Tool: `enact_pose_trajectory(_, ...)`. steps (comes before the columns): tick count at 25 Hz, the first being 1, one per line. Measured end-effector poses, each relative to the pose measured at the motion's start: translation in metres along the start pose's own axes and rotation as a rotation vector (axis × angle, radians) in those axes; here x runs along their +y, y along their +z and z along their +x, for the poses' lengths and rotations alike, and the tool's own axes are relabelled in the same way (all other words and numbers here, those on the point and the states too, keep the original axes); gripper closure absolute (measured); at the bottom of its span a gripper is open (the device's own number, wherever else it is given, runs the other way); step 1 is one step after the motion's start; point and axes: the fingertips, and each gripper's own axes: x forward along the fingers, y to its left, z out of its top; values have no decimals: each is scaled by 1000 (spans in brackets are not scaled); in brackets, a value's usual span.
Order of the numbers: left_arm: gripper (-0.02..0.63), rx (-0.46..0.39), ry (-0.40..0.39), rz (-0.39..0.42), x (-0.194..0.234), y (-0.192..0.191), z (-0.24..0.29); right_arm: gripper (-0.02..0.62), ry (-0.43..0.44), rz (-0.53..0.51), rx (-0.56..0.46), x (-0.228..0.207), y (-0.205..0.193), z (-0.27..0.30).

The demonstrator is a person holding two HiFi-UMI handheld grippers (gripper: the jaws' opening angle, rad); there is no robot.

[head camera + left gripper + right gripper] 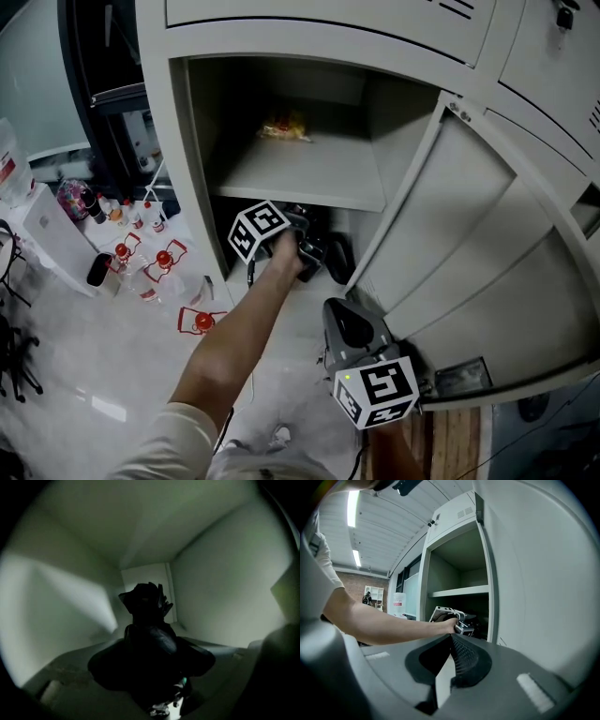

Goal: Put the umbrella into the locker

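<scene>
One umbrella inside locker, in grip of left claw

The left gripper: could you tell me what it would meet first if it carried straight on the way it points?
Probably the locker's back wall; the umbrella in the left gripper leads, so its tip would touch first. Depth is hard to judge.
</scene>
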Motion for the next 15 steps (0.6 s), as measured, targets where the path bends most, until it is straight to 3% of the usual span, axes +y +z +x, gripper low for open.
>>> enact_pose_trajectory(8, 286, -89, -31, -157, 9, 8, -7, 595, 14, 9, -16, 3, 7, 6)
enact_pose_trajectory(11, 277, -88, -74, -80, 0, 7, -9, 595, 24, -3, -18, 8, 10, 5)
enact_pose_trajectory(12, 302, -72, -91, -53, -5, 4, -9, 595, 26, -7, -18, 9, 11, 4)
enact_pose_trajectory(15, 302, -61, -105, -70, -8, -3, -8, 595, 26, -17, -19, 10, 11, 0)
